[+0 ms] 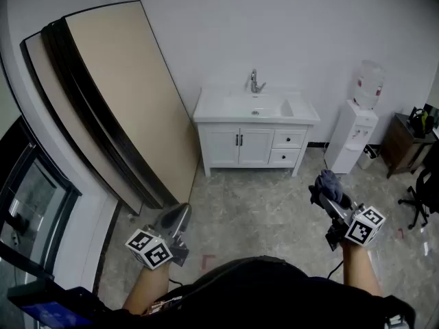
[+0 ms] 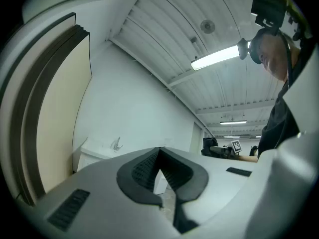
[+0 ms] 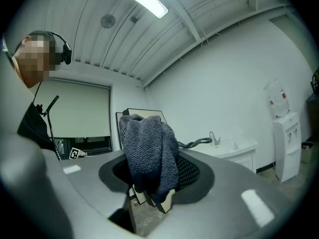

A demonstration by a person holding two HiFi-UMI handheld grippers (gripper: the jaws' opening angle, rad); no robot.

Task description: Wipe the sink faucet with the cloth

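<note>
A white vanity sink [image 1: 206, 112] stands against the far wall, with a chrome faucet [image 1: 255, 82] at its back rim. Both grippers hover over the floor well short of it. My right gripper [image 1: 328, 190] is shut on a dark blue-grey cloth [image 1: 328, 181]. In the right gripper view the cloth [image 3: 149, 153] bulges up between the jaws, with the faucet [image 3: 213, 138] small beyond it. My left gripper [image 1: 175, 219] is shut and holds nothing. The left gripper view shows its tips [image 2: 159, 151] meeting, and the faucet [image 2: 117, 144] far off.
Large flat boards [image 1: 110, 94] lean on the wall at left. A water dispenser [image 1: 357, 129] stands right of the vanity. Further right are a dark wooden cabinet [image 1: 405, 142] and an office chair [image 1: 426, 190]. Grey tiled floor [image 1: 260, 211] lies between me and the sink.
</note>
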